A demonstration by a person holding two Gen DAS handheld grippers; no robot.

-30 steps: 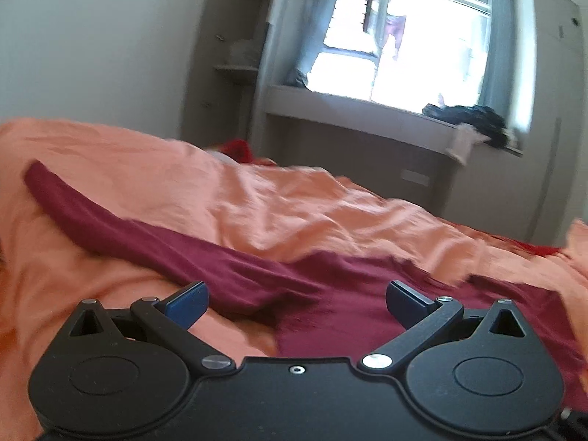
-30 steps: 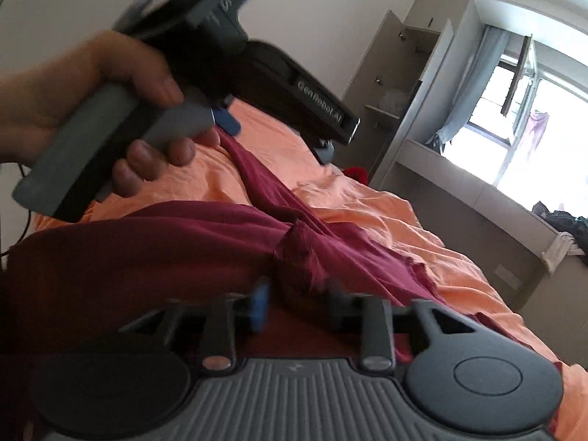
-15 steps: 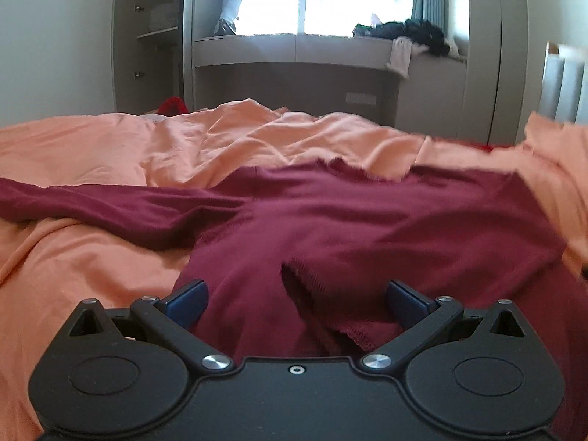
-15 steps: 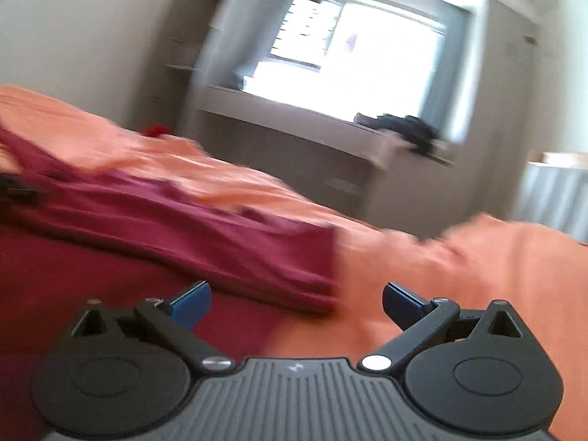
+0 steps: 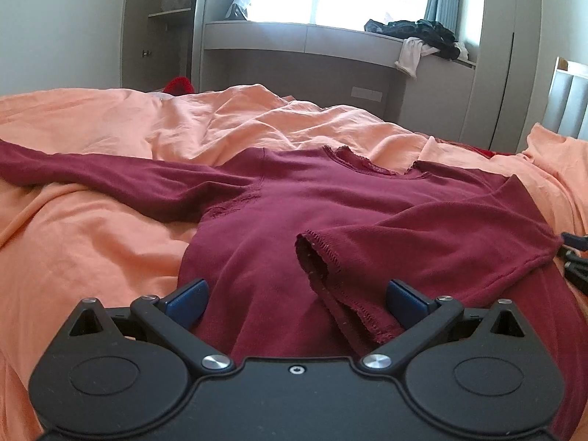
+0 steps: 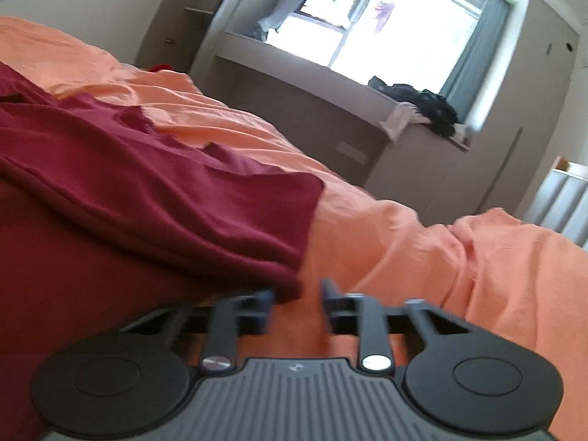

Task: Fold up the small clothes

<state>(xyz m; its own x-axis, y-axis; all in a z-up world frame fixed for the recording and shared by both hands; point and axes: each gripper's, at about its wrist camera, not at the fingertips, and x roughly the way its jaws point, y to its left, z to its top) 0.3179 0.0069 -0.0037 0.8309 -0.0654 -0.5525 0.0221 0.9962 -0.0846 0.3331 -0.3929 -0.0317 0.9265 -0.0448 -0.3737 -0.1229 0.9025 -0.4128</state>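
Since my right claw (image 6: 297, 303) swung rightward, its jaws have been closing at the dark-red knit shirt's (image 6: 154, 191) fold edge, grip unclear; my left claw (image 5: 294, 296) gapes over its hem.

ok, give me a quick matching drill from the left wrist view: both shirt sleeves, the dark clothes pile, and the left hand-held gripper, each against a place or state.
Things:
1. sleeve at picture left
2. sleeve at picture right
3. dark clothes pile
4. left hand-held gripper

Places or states:
a. on the window ledge
b. folded in across the maroon shirt
c. stretched out over the orange sheet
d. jaws wide open

Pairs: 1-c, 2-b, 3-a, 4-d
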